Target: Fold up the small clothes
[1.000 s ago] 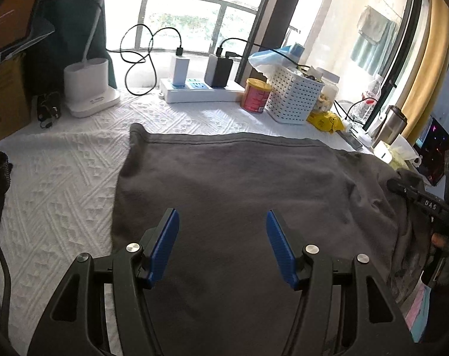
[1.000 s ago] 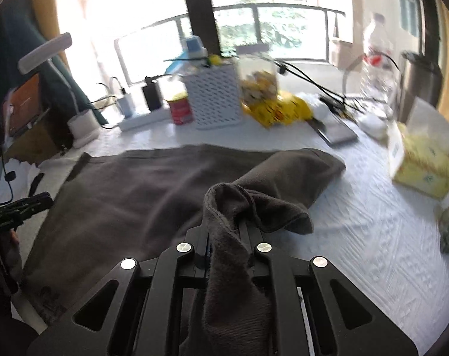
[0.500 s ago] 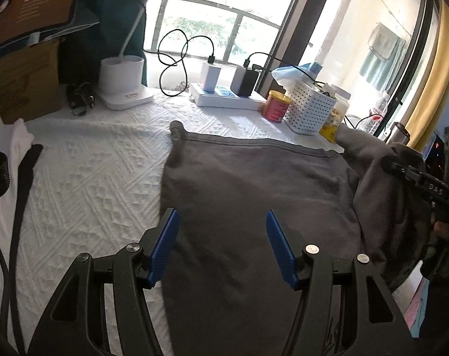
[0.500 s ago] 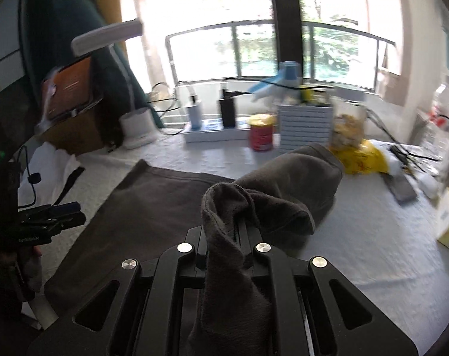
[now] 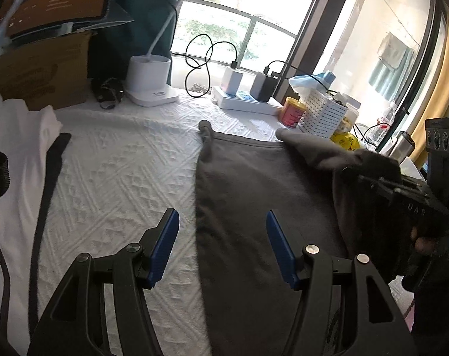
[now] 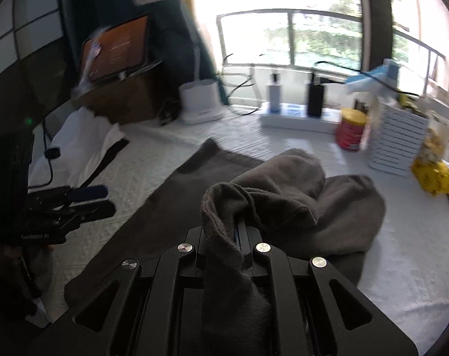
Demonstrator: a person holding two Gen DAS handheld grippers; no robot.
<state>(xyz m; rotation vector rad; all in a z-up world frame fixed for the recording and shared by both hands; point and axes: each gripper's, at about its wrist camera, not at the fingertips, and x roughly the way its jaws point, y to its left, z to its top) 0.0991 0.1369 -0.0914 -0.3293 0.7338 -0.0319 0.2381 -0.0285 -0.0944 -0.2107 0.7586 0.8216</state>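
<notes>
On the left wrist view, my left gripper (image 5: 223,243) is hanging with its blue pads (image 5: 165,246) standing well apart and nothing between them. It is hovering over the left edge of the grey garment (image 5: 254,195), which is lying spread on the white cloth (image 5: 120,178). At the right, my right gripper (image 5: 360,175) is holding up a bunched part of the garment, so a fold is draping over the flat part. Far off, a lamp base (image 5: 148,80), a power strip (image 5: 242,103), a red can (image 5: 292,112) and a white basket (image 5: 325,114) are standing along the window side. A white garment (image 5: 17,148) is lying at the left.

Over on the right wrist view, my right gripper (image 6: 224,234) is sitting clamped tight on a grey wad of the garment (image 6: 283,195), which is rising between the jaws and spilling over them. The lifted part is rolling over itself just beyond the fingers, while the rest is lying flat toward the left. My left gripper (image 6: 88,198) is showing at the left, above the cloth (image 6: 402,252), clear of the garment.
</notes>
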